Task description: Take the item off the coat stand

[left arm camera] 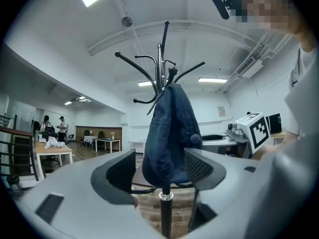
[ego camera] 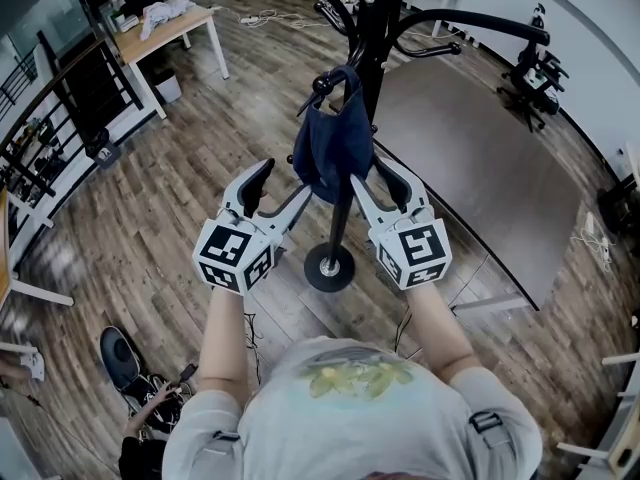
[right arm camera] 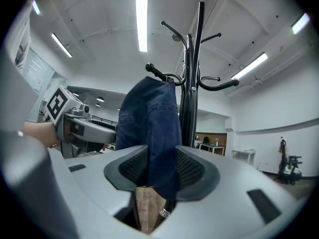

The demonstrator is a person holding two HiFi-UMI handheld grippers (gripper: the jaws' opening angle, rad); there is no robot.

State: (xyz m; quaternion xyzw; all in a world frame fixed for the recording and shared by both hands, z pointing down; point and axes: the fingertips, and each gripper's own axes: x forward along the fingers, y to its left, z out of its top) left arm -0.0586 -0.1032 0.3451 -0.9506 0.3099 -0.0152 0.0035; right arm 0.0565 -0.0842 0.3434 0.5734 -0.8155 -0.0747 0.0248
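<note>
The blue cloth (ego camera: 335, 148) hangs from a hook of the black stand (ego camera: 372, 28), just at 9 o'clock of the pole in the head view. Both grippers point level at its lower end. The left gripper (ego camera: 285, 180) sits at 8 o'clock of the cloth. Its jaws are spread, and the cloth's bottom lies between them, close against the right pad with a gap at the left one. The right gripper (ego camera: 370, 173) sits at 4 o'clock of the cloth. In its own view a fold of the cloth fills the gap between its pads, which clamp it from both sides. The stand's round base (ego camera: 329, 266) is on the wood floor at 6 o'clock of the cloth. A table (ego camera: 165, 28) stands far off at 10 o'clock.
</note>
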